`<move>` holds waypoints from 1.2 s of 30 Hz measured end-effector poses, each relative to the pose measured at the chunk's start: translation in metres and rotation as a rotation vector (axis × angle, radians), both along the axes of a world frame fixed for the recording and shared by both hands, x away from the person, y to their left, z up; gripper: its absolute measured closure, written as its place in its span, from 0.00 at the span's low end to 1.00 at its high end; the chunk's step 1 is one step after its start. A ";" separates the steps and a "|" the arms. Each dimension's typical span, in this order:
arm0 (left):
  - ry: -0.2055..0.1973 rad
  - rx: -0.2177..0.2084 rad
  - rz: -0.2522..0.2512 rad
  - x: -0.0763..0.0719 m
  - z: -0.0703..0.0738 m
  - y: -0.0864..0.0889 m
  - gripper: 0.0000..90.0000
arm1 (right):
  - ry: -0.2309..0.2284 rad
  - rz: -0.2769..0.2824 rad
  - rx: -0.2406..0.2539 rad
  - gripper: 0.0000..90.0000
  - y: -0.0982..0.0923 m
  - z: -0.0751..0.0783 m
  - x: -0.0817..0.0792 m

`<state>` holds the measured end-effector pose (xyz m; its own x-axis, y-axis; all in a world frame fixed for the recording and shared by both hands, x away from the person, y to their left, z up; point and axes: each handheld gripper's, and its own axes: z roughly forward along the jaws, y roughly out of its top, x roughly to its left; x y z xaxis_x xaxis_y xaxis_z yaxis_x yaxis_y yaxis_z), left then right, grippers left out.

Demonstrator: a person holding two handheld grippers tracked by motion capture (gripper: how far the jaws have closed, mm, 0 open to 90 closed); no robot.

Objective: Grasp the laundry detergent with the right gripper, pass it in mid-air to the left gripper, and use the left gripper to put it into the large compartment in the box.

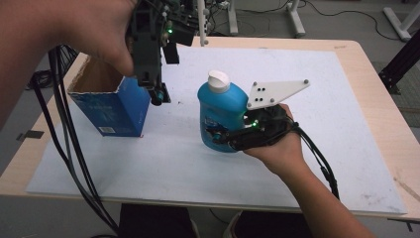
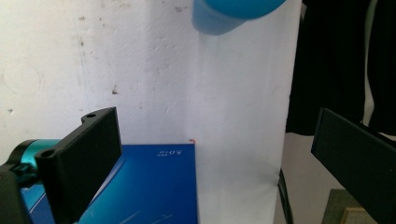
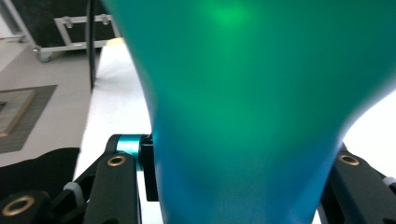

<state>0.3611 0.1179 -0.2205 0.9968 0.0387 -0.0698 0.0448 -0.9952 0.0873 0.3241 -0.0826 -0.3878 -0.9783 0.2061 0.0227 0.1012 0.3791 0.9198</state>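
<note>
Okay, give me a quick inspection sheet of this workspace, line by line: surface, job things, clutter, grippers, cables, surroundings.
Surface: white sheet on a wooden table, with small dark specks.
Job's things: blue bottle with white cap, upright; open blue box standing at left.
Clutter: nothing seen.
Grippers: right gripper shut on the blue bottle; left gripper open, above the box's right edge, holding nothing.
Cables: black cables trail off the table's left side; another runs along the right forearm.
Surroundings: grey floor, white stand legs beyond the table.
</note>
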 end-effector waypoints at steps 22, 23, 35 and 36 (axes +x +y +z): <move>0.048 0.027 -0.004 -0.012 0.001 -0.036 0.02 | 0.031 0.171 -0.026 0.50 0.018 0.028 0.010; 0.046 0.025 -0.007 -0.013 0.001 -0.037 0.02 | 0.027 0.177 -0.026 0.50 0.020 0.029 0.010; 0.027 0.036 -0.017 -0.015 0.000 -0.047 0.02 | 0.044 0.221 -0.005 0.50 0.035 0.037 0.012; 0.027 0.036 -0.013 -0.015 0.000 -0.047 0.02 | 0.045 0.221 -0.005 0.50 0.035 0.037 0.012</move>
<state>0.3456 0.0705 -0.2205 0.9950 0.0284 -0.0954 0.0333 -0.9982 0.0500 0.3362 -0.0478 -0.3513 -0.9976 -0.0131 0.0673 0.0564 0.4016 0.9141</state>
